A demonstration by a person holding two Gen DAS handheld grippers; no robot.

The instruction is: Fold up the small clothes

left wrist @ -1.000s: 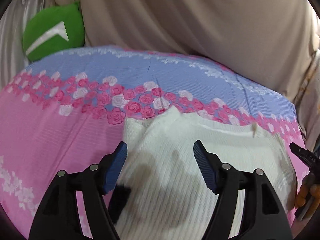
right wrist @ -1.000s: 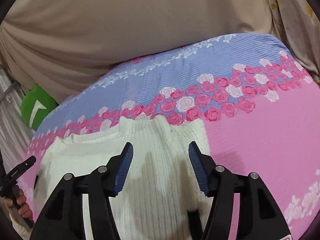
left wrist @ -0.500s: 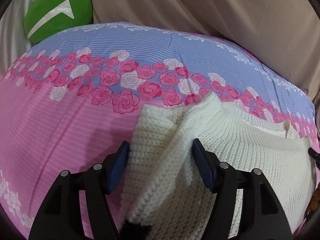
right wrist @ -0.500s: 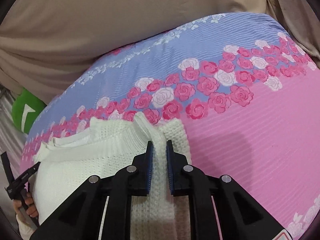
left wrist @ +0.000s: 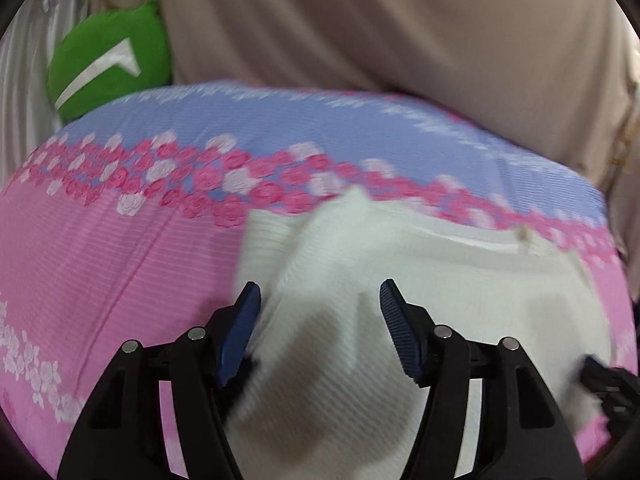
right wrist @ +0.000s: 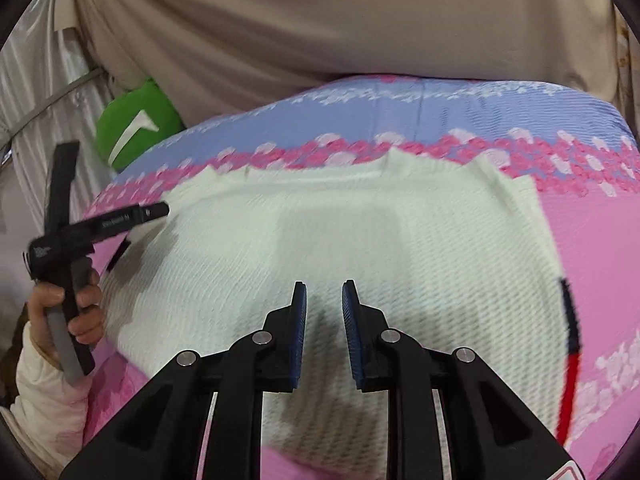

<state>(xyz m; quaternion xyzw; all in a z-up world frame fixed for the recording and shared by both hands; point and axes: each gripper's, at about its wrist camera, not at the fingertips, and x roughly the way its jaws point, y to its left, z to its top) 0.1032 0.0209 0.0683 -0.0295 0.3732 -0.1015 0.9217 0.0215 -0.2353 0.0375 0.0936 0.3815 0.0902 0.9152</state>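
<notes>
A white knit sweater (left wrist: 400, 280) lies flat on the bed, with a fold along its left side in the left wrist view. My left gripper (left wrist: 319, 286) hovers over that folded left edge. Its jaws are wide and closing, the knit lies under and between them, and the pads do not press on it. In the right wrist view the sweater (right wrist: 360, 232) fills the middle. Above it my right gripper (right wrist: 324, 284) is opening, a narrow gap between its pads and nothing held. The left gripper (right wrist: 100, 224) shows at the left, held by a hand (right wrist: 80, 304).
The bedspread (left wrist: 100, 260) is pink and blue with a band of roses. A green cushion (left wrist: 108, 68) sits at the back left against a beige cloth (left wrist: 360, 20). A thin red and black strip (right wrist: 570, 360) runs along the sweater's right edge.
The right gripper shut on the sweater's right edge, swung left across the sweater, and now stands slightly apart with nothing in it. The left gripper dipped close to the left edge and drew back.
</notes>
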